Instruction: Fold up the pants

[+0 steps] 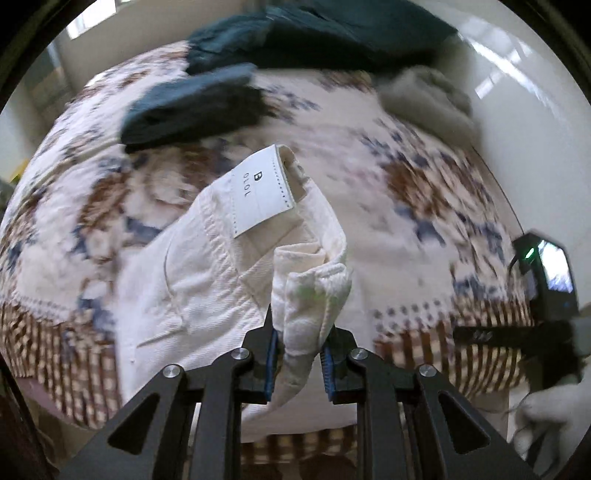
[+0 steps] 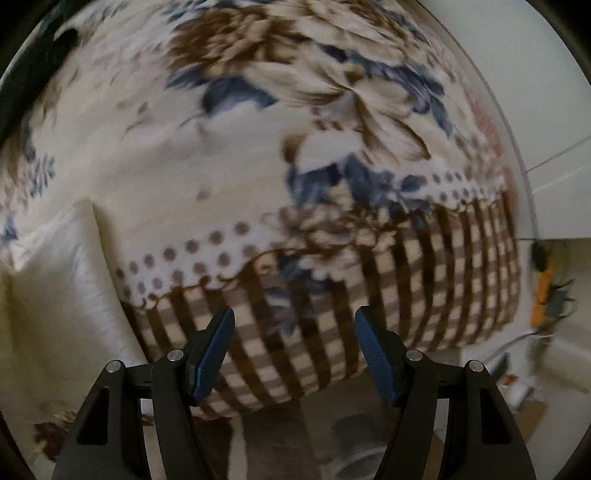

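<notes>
Cream white pants (image 1: 207, 280) with a white waistband label lie bunched over a floral blanket on a bed (image 1: 388, 206). My left gripper (image 1: 301, 354) is shut on the waistband edge of the pants and holds it lifted. In the right wrist view my right gripper (image 2: 295, 343) is open and empty, above the checked border of the blanket. A part of the white pants (image 2: 62, 280) shows at the left of that view. The right gripper's body (image 1: 550, 295) also shows at the right edge of the left wrist view.
Dark teal folded garments (image 1: 192, 107) and a larger dark pile (image 1: 332, 29) lie at the far side of the bed. A grey-beige garment (image 1: 428, 99) lies at the far right. The bed's edge (image 2: 332, 362) drops to the floor; clutter and cables (image 2: 546, 302) sit at the right.
</notes>
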{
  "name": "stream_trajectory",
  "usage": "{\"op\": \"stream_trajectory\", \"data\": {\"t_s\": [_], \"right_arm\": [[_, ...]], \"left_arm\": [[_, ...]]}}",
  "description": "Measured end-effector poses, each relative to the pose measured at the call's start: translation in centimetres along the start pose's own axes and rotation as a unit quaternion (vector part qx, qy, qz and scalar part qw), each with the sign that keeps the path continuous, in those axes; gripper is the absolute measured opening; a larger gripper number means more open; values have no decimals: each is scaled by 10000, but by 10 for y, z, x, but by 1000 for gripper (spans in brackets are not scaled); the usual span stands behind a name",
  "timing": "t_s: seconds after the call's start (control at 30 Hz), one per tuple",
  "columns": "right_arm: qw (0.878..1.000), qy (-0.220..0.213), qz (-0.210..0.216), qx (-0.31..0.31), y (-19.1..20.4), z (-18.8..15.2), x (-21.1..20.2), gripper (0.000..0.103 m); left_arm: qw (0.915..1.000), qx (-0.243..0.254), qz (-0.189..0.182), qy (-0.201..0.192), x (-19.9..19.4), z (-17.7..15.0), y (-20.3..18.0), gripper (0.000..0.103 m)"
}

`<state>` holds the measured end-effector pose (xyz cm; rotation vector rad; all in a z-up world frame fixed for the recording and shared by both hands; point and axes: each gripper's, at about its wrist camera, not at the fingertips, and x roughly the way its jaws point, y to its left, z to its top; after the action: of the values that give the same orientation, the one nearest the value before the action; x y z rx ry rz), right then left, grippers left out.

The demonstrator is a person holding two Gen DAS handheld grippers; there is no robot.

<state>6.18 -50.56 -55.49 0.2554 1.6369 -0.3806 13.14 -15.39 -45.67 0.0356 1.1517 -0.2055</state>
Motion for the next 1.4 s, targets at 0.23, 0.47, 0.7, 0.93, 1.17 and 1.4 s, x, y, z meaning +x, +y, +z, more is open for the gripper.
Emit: {"op": "stream_trajectory", "data": {"t_s": [0.23, 0.47, 0.7, 0.93, 1.17, 1.4], "right_arm": [[9997, 132, 165, 135, -52, 4, 30, 70], [9983, 205, 546, 22, -54, -7, 41, 70], [9804, 618, 1870, -47, -40, -11, 54, 70], [9694, 876, 2292, 89, -18, -11, 61, 70], [9734, 853, 2124, 90, -9, -14, 57, 70], [9698, 796, 2303, 45, -8, -4, 44, 76]], "left_arm": [[9977, 494, 5, 459, 43, -14, -50, 16], [9945, 786, 105, 680, 68, -24, -64, 16], [9939, 781, 64, 778, 75, -28, -62, 16], [9944, 764, 9, 733, 71, -29, -62, 16], [9920, 1021, -244, 706, 65, -41, -83, 16], [9926, 503, -465, 1001, 59, -35, -63, 33]]}}
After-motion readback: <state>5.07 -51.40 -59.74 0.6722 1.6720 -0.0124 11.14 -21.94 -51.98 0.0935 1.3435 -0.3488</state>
